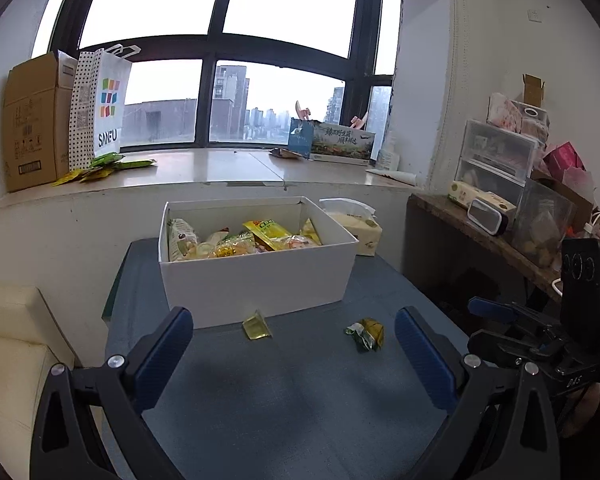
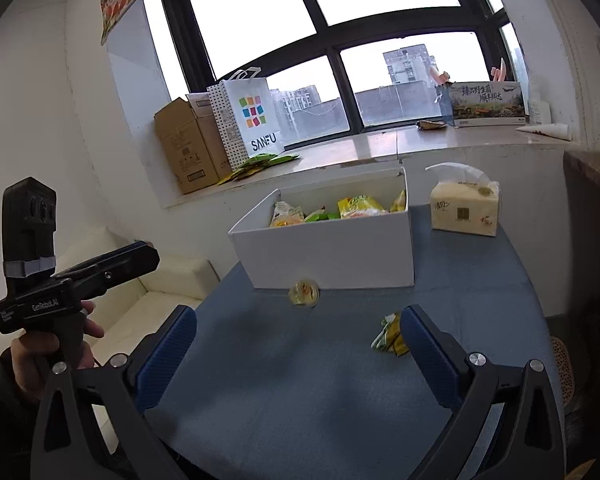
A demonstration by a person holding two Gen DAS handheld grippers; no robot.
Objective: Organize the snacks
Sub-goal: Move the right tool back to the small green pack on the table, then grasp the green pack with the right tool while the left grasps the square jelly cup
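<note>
While spread wide over the blue surface (image 1: 300, 408), left claw (image 1: 294, 344) released, nothing between its fingers (image 1: 168, 344). Right claw (image 2: 298, 344) likewise released and empty, seen at the right edge of the left view as a dark frame beside the surface. In the right view, left claw's body at far left, gripped by a hand (image 2: 40, 356) off the surface's edge.

On the surface, toward the window: white box (image 1: 256, 280), open-topped, filled with snack packets (image 1: 240, 240) in yellow and green wrappers. Just in front of the box's near wall, a small clear yellowish snack (image 1: 257, 325), close to the wall; touching or not, cannot tell. To its right and a little nearer, a crumpled green-and-yellow snack (image 1: 366, 334), apart from the box. Both loose on the surface, outside the box, ahead of the left claw's fingertips. In the right view, green snack just beside the right finger (image 2: 432, 352) of the right claw, partly hidden behind it; contact unclear.

Behind the box's right corner, a tissue pack (image 2: 464, 212), sheet sticking up. Along the sill (image 1: 228, 168): cardboard box (image 1: 32, 124), white SANFU bag (image 1: 108, 108), flat green and yellow packets (image 1: 104, 166), long printed carton (image 1: 342, 142). Cream sofa (image 1: 12, 344) at left, cluttered shelf (image 1: 496, 216) at right.
</note>
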